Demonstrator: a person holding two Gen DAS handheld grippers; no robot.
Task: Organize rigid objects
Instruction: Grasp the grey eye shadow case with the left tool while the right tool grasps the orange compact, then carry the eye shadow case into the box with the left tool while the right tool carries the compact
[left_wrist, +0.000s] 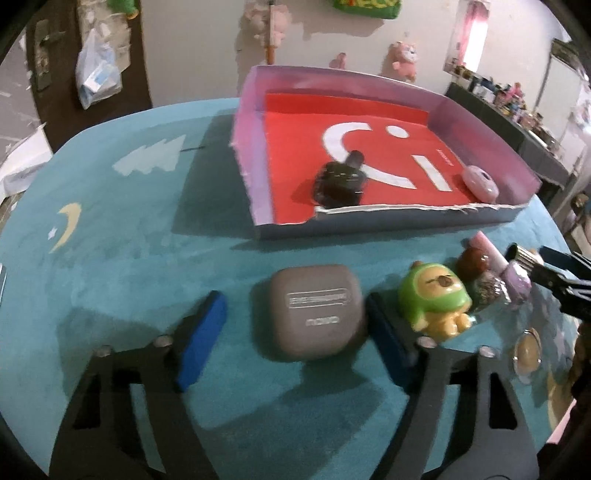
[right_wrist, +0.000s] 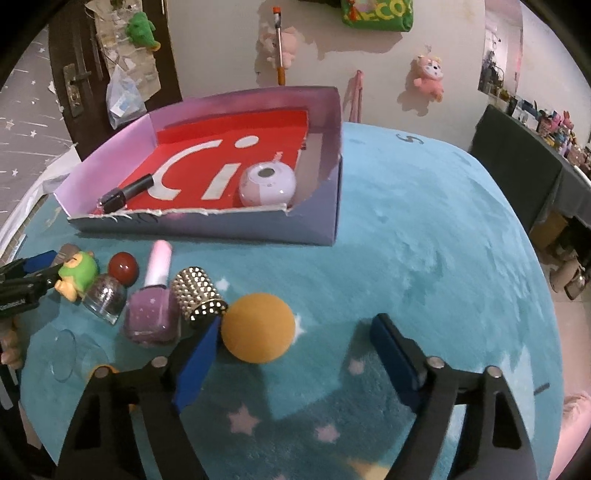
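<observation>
A grey earbud case (left_wrist: 314, 314) lies on the teal mat between the fingers of my left gripper (left_wrist: 295, 301). The right pad touches the case and the left pad stands clear of it, so the gripper is open. In the right wrist view an orange ball (right_wrist: 258, 328) sits between the fingers of my right gripper (right_wrist: 299, 323), also open. Its left pad rests against the ball and the right pad is far off. Behind stands a pink-walled box (left_wrist: 251, 147) with a red floor, holding a black nail polish bottle (left_wrist: 340, 181) and a pink round case (left_wrist: 480, 182).
A green and yellow figurine (left_wrist: 436, 302), a red ball (right_wrist: 123, 267), a glitter bottle (right_wrist: 105, 299), a purple nail polish (right_wrist: 151, 314) and a gold studded cap (right_wrist: 199, 293) crowd the mat between the grippers. A clear lid (right_wrist: 64, 354) lies at the left. The mat's round edge curves right.
</observation>
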